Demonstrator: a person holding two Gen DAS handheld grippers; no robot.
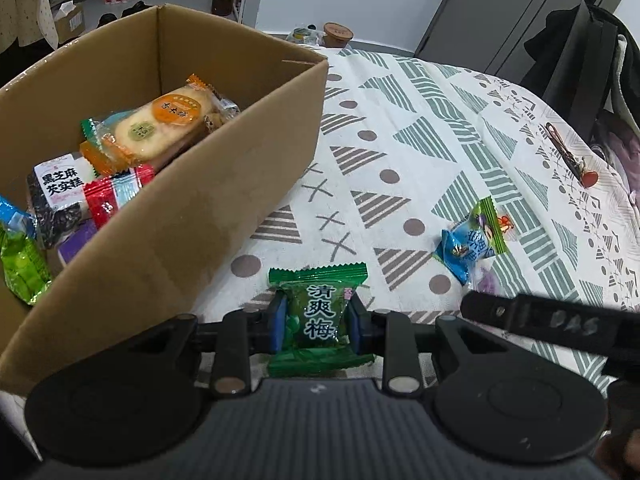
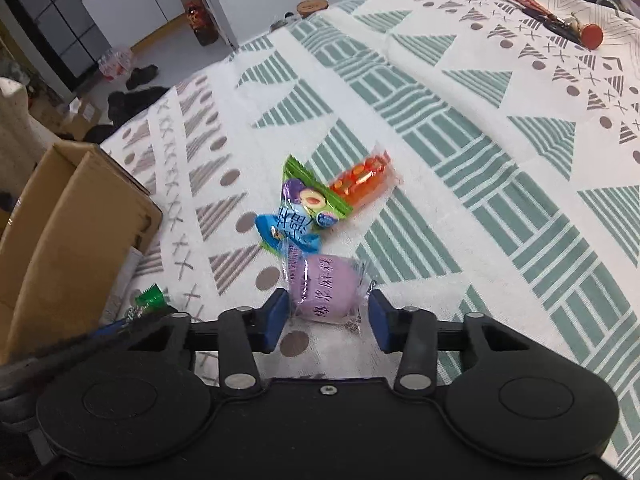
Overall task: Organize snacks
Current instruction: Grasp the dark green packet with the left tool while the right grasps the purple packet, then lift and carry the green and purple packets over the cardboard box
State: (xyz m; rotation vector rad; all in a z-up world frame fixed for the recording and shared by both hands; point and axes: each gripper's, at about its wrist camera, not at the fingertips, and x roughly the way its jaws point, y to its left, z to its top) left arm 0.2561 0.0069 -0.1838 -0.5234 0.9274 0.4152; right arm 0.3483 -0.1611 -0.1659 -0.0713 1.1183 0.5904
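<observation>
My left gripper [image 1: 317, 322] is shut on a green plum candy packet [image 1: 318, 312], held just right of the cardboard box [image 1: 208, 216], which holds several snack packets. My right gripper [image 2: 327, 316] is open, its blue pads on either side of a purple mochi packet [image 2: 324, 288] lying on the cloth, with a small gap at each side. Beyond it lie a blue packet [image 2: 286, 234], a green-and-purple packet [image 2: 310, 196] and an orange packet [image 2: 362, 182]. The blue packet [image 1: 466, 246] and green one [image 1: 490, 220] also show in the left wrist view.
The patterned tablecloth [image 2: 460, 128] covers the table. A red-tipped tool [image 2: 560, 20] lies at the far right. The box corner [image 2: 80, 220] stands at the left of the right wrist view. The right gripper's body [image 1: 552, 320] crosses the left view's lower right.
</observation>
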